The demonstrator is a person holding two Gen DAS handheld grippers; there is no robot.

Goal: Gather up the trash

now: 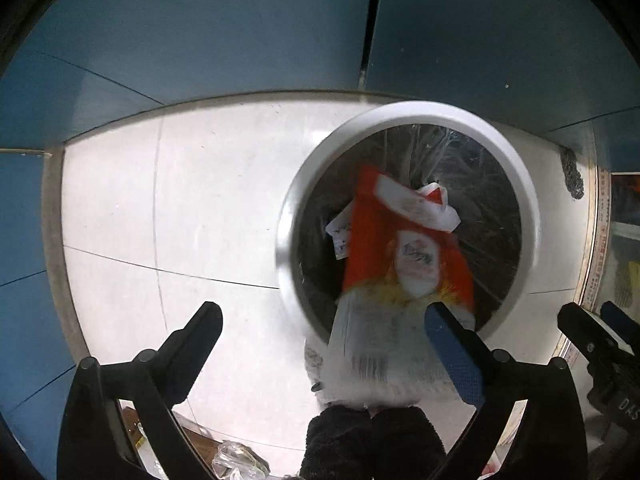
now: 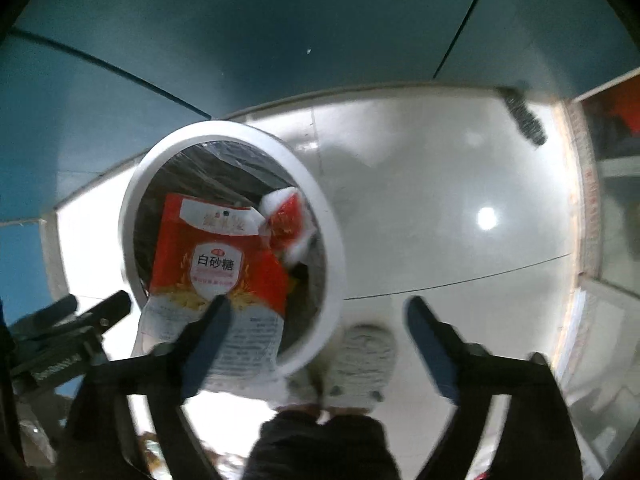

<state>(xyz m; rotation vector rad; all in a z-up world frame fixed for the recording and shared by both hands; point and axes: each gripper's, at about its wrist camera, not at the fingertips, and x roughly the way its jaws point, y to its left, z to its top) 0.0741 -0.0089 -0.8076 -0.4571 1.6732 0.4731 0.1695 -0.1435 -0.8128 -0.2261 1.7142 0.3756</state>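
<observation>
Red sugar bag (image 2: 216, 256) hangs over the bin (image 2: 320, 200) mouth, apparently loose, blur hides contact. Left gripper (image 1: 324, 316) and right gripper (image 2: 320, 312) both spread wide, holding nothing. Bag looks light, floppy, slick film; pinch a flat edge.

- pale tiled floor (image 1: 208, 208) spreads under and ahead of the fingers
- blue wall panels (image 1: 208, 24) stand beyond it
- grey shoe (image 2: 360, 356) sits just below the fingers
</observation>
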